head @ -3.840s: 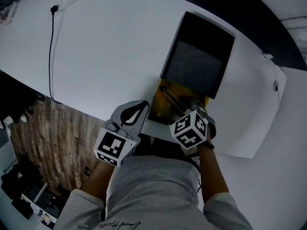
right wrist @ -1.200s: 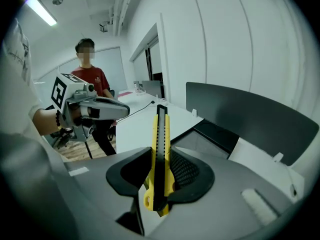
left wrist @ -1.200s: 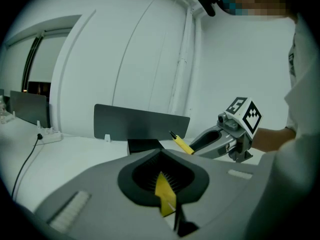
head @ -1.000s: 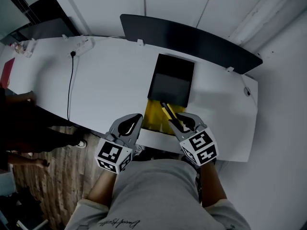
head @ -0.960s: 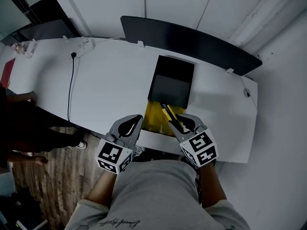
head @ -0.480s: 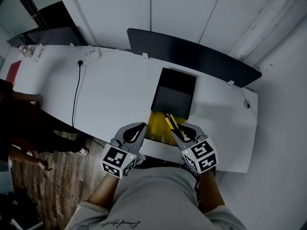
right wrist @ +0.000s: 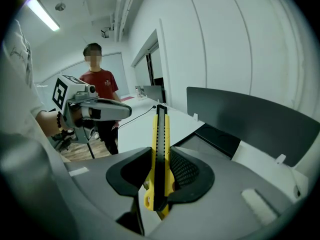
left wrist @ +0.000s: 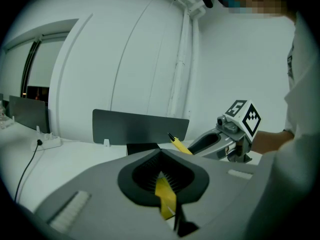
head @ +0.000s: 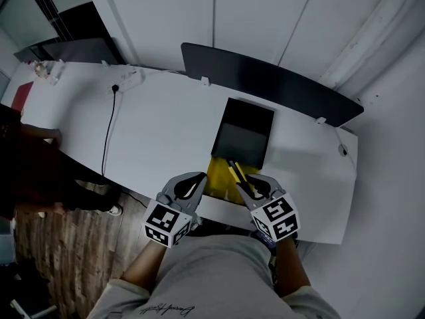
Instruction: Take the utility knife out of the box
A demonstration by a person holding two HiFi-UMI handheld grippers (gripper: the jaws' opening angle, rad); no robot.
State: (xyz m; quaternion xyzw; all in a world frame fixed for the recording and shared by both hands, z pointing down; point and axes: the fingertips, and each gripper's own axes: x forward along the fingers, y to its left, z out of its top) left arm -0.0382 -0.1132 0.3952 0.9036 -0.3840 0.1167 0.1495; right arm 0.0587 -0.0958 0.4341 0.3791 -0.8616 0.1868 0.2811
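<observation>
At the near edge of the long, curved white counter [head: 159, 118], the person stands with both forearms reaching out from loose grey sleeves, the two tools side by side and pointing away from the body. The right hand-held gripper [right wrist: 160, 151] is clamped on the utility knife [right wrist: 161, 124]. The knife is a slim yellow plastic handle with a black strip down its middle, standing on edge between the ribbed dark pads, its tip sticking out well past them. In the head view the knife [head: 234, 173] is held over the yellow tray [head: 218, 171] of the box, in the gripper and not lying in the tray. The box's flat black lid [head: 247, 133] lies open just beyond, matte and rectangular.

The left hand-held gripper [left wrist: 160, 153] hangs just left of the tray with its jaws brought together, tips touching and gripping nothing. A sliver of yellow shows through the oval gap behind them. Each tool carries a white cube with black square markers [head: 277, 218].

Farther back, a thin dark panel [head: 279, 78] stands upright along the counter's rear edge. A white power strip [head: 127, 80] trails a black cable [head: 109, 121] towards the plank floor [head: 60, 258]. A person in a red shirt [right wrist: 102, 91] stands well off to the side.
</observation>
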